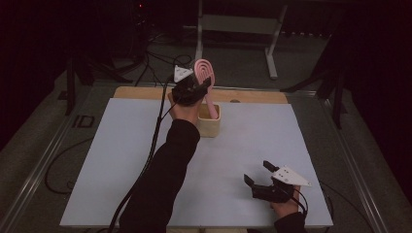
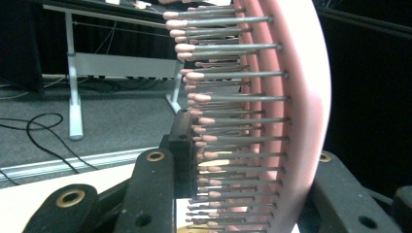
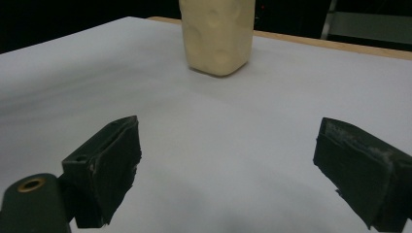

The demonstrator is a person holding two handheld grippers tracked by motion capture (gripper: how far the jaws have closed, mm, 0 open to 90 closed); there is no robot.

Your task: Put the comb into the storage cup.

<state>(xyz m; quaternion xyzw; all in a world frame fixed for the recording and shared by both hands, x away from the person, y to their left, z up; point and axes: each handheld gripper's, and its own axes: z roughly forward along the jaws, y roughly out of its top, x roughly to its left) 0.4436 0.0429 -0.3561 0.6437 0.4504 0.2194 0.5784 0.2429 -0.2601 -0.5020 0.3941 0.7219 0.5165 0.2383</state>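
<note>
Left hand-held gripper [image 1: 197,87] is clenched on the head of a pink hairbrush [image 1: 206,73]. In the left gripper view one jaw presses into the bristles [image 2: 233,99] and the other backs the smooth pink spine, so the grip is across the head, not the handle. That choice looks deliberate: it leaves the handle free to hang down.

Position: the hairbrush stands nearly upright, tilted slightly, with its handle end [image 1: 212,109] down inside the cream-coloured cup [image 1: 210,125] at the far middle of the counter [image 1: 121,160]. I cannot tell whether the handle end touches the cup's bottom. Judging by the pose, the brush is either being lowered in or lifted out; the pictures do not settle which.

Right hand-held gripper [image 1: 257,174] rests low at the near right of the counter, released, jaws wide with nothing between them. In the right gripper view it faces the cup [image 3: 218,36] from well apart, probably parked clear of the working arm.

Count:
- hairbrush: one
- cup: one
- hand-held grippers: two
- white sheet covering the counter: one, with a wooden edge [image 1: 252,95] showing at the far side
</note>
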